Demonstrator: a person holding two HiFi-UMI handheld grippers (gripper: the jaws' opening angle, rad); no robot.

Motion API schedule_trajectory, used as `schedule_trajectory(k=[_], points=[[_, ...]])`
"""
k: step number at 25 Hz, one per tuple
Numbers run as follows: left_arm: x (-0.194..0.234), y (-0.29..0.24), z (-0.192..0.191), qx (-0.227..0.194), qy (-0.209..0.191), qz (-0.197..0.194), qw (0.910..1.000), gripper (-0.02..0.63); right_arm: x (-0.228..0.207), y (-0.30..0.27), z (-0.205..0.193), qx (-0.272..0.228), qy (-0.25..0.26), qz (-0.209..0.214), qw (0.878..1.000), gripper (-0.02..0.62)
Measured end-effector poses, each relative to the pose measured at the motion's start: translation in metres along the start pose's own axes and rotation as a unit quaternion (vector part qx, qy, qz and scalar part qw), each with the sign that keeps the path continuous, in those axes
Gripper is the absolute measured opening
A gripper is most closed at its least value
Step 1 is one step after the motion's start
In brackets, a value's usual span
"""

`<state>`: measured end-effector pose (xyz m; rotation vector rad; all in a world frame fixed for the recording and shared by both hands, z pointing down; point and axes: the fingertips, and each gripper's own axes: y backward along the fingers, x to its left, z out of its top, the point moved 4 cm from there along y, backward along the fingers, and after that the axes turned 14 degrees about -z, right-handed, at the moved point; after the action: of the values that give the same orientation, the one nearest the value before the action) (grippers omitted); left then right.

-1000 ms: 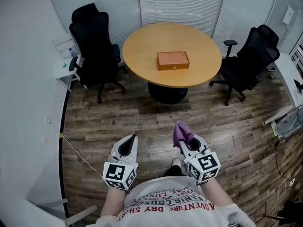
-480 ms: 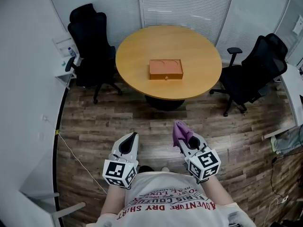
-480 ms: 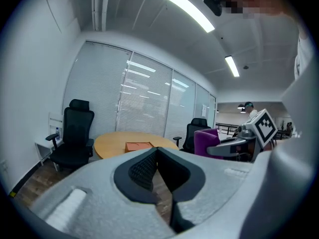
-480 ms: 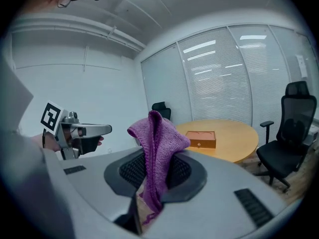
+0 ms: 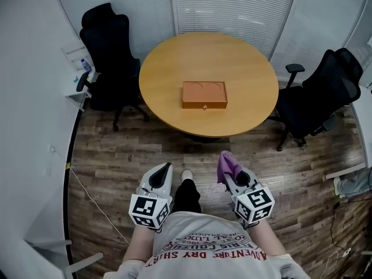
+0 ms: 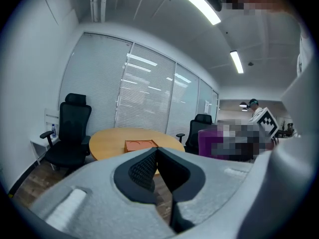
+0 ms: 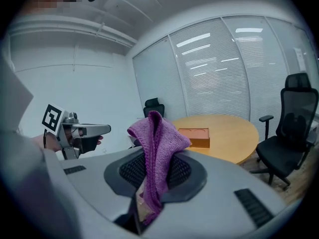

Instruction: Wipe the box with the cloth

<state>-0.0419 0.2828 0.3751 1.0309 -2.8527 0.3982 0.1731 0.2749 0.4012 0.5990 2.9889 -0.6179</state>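
One box (image 5: pixel 204 95), orange-brown, flat and lid shut, lies near the middle of one round wooden table (image 5: pixel 244 57), on the far side of the room. Nothing else is on the tabletop. Neither gripper touches the box, and both are well apart from the table.

Two grippers are held low and near, in front of the person's white printed shirt (image 5: pixel 203 246). The left gripper (image 5: pixel 164 169) has its jaws pressed together at the tips with nothing between them. The right gripper (image 5: pixel 231 178) has its jaws clamped on one purple knitted cloth (image 5: pixel 228 166). The cloth sticks up past the jaw tips in a folded bunch, and a short end hangs down between the jaws. There are two marker cubes, one on each gripper: left (image 5: pixel 149 212), right (image 5: pixel 254 205).

Two black office chairs are in view. One (image 5: pixel 107 51) is at the far left of the table, against the wall. The other (image 5: pixel 322 92) is at the right of the table.

Closed white blinds (image 5: pixel 232 7) are behind the table. One small white side shelf (image 5: pixel 75 89) is at the far left, with a bottle (image 5: pixel 87 65) on it. The floor is dark wood plank (image 5: pixel 133 150), with one thin cable (image 5: pixel 87 190) running along it near the left wall. One foot (image 5: pixel 186 176) shows between the grippers.
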Motion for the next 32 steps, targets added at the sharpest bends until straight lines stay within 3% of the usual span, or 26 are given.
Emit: schedule_trajectory(k=[11,19,25,32], points=[[0.130,-0.131,0.046,0.011,-0.007,-0.051,0.9986,0.009,-0.046,-0.146,0.053,0.027,-0.013,-0.047,0.998,0.080],[0.228,-0.197,0.073,0.008,-0.012,-0.047,0.9988,0.009,-0.059,-0.259,0.095,0.036,-0.002,-0.047,0.998,0.080],[0.262,-0.226,0.075,0.014,-0.001,-0.046,0.9988,0.009,-0.052,-0.314,0.118,0.033,0.009,-0.033,0.999,0.080],[0.286,-0.252,0.078,0.005,0.015,-0.022,0.9996,0.009,-0.055,-0.372,0.131,0.040,0.058,-0.013,0.997,0.082]])
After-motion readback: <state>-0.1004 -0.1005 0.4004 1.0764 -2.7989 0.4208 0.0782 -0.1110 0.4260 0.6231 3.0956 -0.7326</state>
